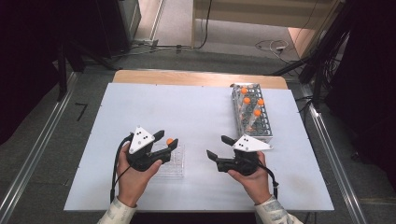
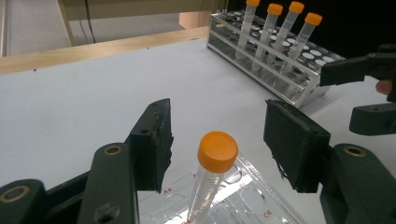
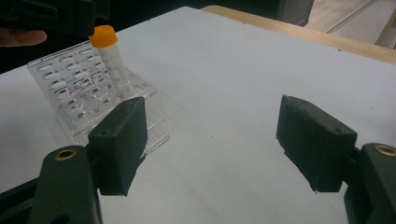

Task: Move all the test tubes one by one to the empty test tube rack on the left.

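One orange-capped tube point(image 2: 212, 179) stands nearly upright in the clear rack point(image 3: 81, 95), right between the parted jaws of the left gripper point(image 1: 166, 138), whose pads stand clear of it. Its long axis runs up past them. The right gripper point(image 1: 219, 147) is farther off, jaws wide and empty, with four tubes in the metal rack point(image 1: 254, 112) beyond.

tube point(image 2: 212, 179) in near rack point(image 1: 173, 161), far rack point(image 1: 254, 114) right

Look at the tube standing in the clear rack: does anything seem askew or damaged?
The orange-capped tube leans in the clear rack, not upright. The left gripper stands open around its cap. Nothing looks spilled or broken.
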{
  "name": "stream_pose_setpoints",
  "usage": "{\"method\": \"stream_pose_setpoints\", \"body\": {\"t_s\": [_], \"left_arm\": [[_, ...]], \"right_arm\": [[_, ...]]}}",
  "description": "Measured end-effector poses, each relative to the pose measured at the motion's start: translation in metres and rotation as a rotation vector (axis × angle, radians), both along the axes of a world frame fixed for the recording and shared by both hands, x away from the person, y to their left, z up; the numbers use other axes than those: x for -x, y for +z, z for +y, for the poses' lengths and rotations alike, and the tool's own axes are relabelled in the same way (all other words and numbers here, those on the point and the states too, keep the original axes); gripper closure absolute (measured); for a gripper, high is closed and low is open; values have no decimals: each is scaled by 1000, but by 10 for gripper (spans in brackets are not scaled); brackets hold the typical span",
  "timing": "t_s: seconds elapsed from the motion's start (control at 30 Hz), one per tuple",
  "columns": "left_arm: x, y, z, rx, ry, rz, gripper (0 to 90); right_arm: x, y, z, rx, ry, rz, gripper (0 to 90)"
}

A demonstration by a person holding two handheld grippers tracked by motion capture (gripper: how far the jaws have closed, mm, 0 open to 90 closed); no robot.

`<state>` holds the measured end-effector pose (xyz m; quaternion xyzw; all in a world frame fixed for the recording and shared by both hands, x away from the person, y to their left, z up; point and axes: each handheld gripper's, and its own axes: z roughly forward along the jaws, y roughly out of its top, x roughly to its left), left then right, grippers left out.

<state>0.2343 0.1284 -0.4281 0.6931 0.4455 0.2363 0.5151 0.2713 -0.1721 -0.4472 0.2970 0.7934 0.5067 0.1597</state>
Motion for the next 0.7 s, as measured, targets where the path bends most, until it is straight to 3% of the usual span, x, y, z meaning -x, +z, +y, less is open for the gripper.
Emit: {"method": "stream_pose_setpoints", "body": {"t_s": [0.07,0.13,0.23,0.53,0.7], "left_arm": [[0,1,1,23,7,-11,347],[0,1,2,54,8,-7,248],[-1,3,4,81,14,-11,211],[0,4,7,83,29,-9,172],[-1,4,7,70,26,-2,170]], "right_arm": [[0,0,0,-1,-1,-1,235],[-1,0,-1,-1,-3,-1,235],[-1,0,-2,-1,-8,0,235],[-2,1,-6,-7,-20,-6,235],[-6,6,-21,-27,-63,-20,236]]}}
